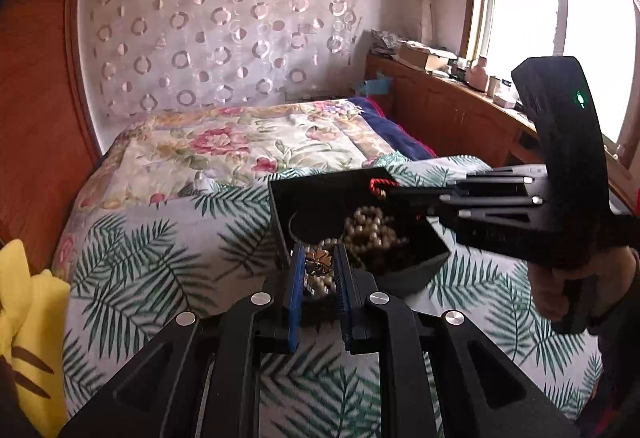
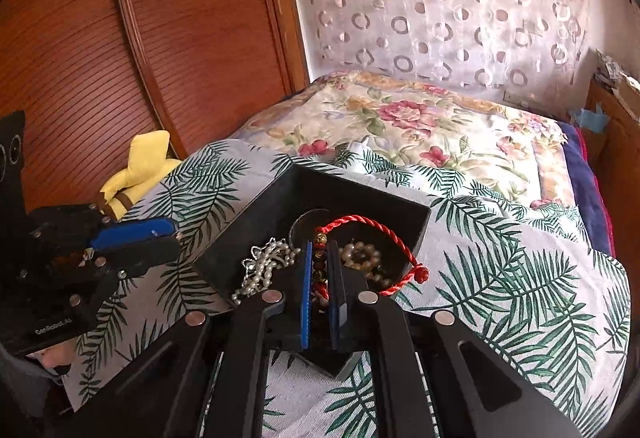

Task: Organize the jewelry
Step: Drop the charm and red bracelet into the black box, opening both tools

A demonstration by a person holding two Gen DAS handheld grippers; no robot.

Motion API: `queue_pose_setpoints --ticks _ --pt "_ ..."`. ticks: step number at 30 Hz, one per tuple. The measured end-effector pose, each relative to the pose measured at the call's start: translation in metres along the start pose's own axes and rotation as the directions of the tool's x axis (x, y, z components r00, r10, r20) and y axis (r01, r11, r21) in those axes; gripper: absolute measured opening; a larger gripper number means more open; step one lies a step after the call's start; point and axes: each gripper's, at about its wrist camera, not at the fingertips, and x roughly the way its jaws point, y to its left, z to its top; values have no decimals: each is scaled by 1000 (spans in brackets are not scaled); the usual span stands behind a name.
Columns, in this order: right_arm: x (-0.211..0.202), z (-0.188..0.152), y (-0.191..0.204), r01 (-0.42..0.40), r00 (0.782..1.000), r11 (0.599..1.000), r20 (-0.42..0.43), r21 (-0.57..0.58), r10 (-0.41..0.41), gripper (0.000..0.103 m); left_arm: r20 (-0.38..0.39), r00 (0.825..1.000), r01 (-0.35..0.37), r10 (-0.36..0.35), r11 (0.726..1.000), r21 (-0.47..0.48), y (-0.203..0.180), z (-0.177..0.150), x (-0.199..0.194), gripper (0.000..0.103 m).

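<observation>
Landmark: black tray [image 2: 276, 205], open-topped, resting on the bed's palm-leaf sheet [image 2: 520, 278].

1. Red cord bracelet [image 2: 360, 224], twisted rope with a knotted end. It loops over the middle of the tray, and its knot hangs at the tray's right rim in the right wrist view. A run of dark and gold beads [image 2: 319, 254] on the cord lies between the fingers of the right claw.

2. Pearl strands [image 2: 264, 266], white, heaped against the tray's left wall, partly spilling toward the near corner.

3. Pearl ring-shaped piece [image 2: 360, 254], coiled inside the tray to the right of the bracelet beads.

4. Gold flower-shaped piece [image 1: 318, 262], small, dark-centred. Seen at the tray's near edge, between the blue pads of the left claw.

5. Left claw [image 1: 318, 280], narrowly parted, clamped on the flower-shaped piece, poised over the tray's near side. In the right wrist view it sits to the left of the tray, above the sheet.

6. Right claw [image 2: 319, 270], fingers slightly apart, straddling the beaded stretch of cord over the tray's near half; the pads appear clear of the beads. A hand [image 1: 560, 290] grips its handle, to the right of the tray.

7. Yellow plush toy [image 2: 140, 169], on the bed edge well left of the tray, against the wooden panel.

8. Floral quilt [image 2: 400, 125], beyond the tray toward the curtained wall.
</observation>
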Motion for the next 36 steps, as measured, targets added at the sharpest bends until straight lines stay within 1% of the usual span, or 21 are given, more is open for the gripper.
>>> queue_pose_setpoints --ticks 1,2,4,8,11,14,15,17,18,19,23,25,27,28,29,32,36 --pt "-2 0 -1 -5 1000 1000 6 7 5 35 -1 1000 1 -1 1000 1 -1 4 4 14" --pt "-3 1 -2 -11 1000 1000 12 9 11 44 -3 1000 0 0 1000 2 -2 6 7 14" --pt "-6 2 -2 -21 1000 1000 18 9 21 44 -7 1000 -3 3 1000 8 -3 11 14 14" --pt "-16 2 -7 0 999 1000 33 11 -1 44 -22 1000 -6 6 1000 3 -3 15 28 14" --pt "-22 -2 -8 27 999 1000 36 8 -27 44 -35 999 -4 4 1000 -3 -3 17 38 14" --pt "-31 -9 -8 53 998 999 41 -2 -53 44 -40 999 -21 21 1000 -1 -2 19 45 14" --pt "-34 -11 -9 63 997 998 43 -2 -62 44 -44 999 -23 23 1000 -3 -1 20 47 16" --pt "-40 -17 -10 70 996 998 47 3 -70 44 -42 999 -24 24 1000 -11 0 22 47 28" --pt "-43 -20 -9 69 996 998 49 3 -69 44 -35 999 -27 26 1000 -17 1 22 46 41" --pt "-46 -25 -9 68 996 998 50 2 -68 44 -26 999 -26 26 999 -20 2 21 44 44" --pt "-55 -42 -3 66 997 998 49 -5 -66 43 -20 999 -27 26 999 -20 0 18 36 47" --pt "-58 -52 0 55 998 998 43 -5 -55 43 -11 1000 -27 27 999 -19 0 12 26 56" --pt "-59 -62 6 44 998 999 34 -15 -44 43 -6 1000 -21 21 1000 -18 0 6 18 60" --pt "-59 -69 9 40 999 999 27 -22 -40 43 -5 1000 -19 18 1000 -16 -1 2 14 65" --pt "-59 -73 12 36 999 999 19 -27 -36 43 -4 1000 -18 18 1000 -12 -2 -5 8 67" --pt "-54 -92 23 18 1000 999 -22 -41 -19 42 -5 1000 -11 11 1000 -11 -3 -17 -1 73" --pt "-46 -108 35 8 998 998 -66 -65 -12 33 -22 1000 9 -10 999 -45 3 -38 -11 75"
